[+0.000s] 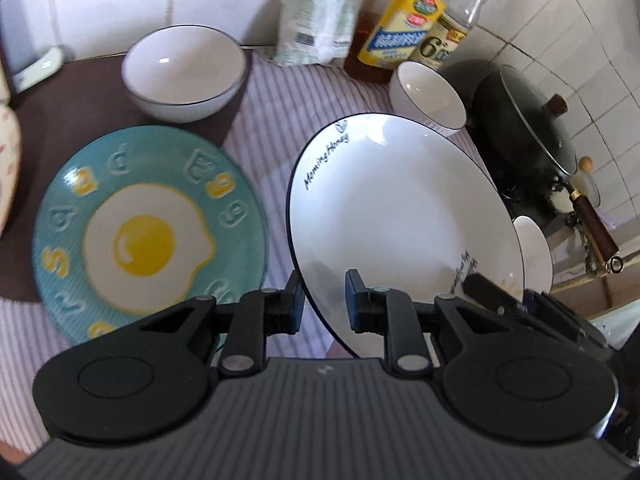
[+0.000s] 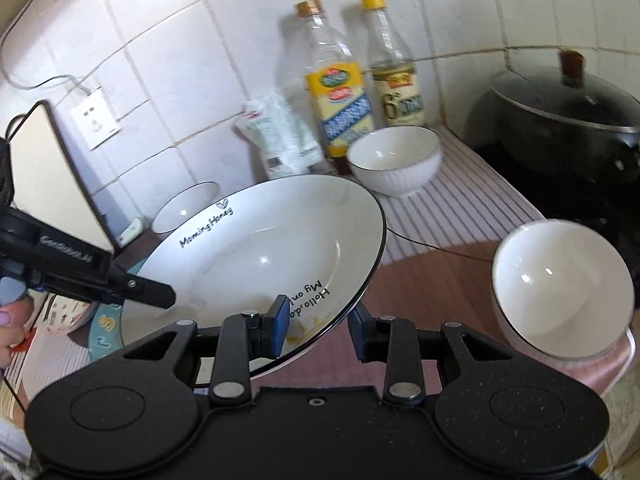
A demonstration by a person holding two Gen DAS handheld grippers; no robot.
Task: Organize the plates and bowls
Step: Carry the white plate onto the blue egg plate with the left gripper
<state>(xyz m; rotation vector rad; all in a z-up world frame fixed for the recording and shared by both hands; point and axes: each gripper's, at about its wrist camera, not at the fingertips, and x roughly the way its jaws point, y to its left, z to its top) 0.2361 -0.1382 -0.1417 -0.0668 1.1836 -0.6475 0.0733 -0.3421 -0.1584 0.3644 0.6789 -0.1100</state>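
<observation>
A white plate with a dark rim and "Morning Honey" lettering (image 1: 400, 216) is held tilted above the counter between both grippers. My left gripper (image 1: 322, 306) straddles its near-left rim, one finger on each side. My right gripper (image 2: 318, 330) straddles the opposite rim; the plate also shows in the right wrist view (image 2: 260, 256). Whether the pads press the rim is unclear. A teal plate with a fried-egg picture (image 1: 148, 236) lies flat to the left. A white bowl (image 1: 184, 72) stands behind it. A second white bowl (image 1: 428, 96) stands by the bottles. A third white bowl (image 2: 560, 288) sits at the right.
Two bottles (image 2: 340, 96) and a white bag (image 2: 280, 136) stand against the tiled wall. A black lidded pot (image 2: 568, 120) sits on the stove at the right. A striped cloth (image 1: 280, 112) and a brown mat (image 1: 48, 120) cover the counter. A patterned bowl (image 2: 68, 312) sits at the far left.
</observation>
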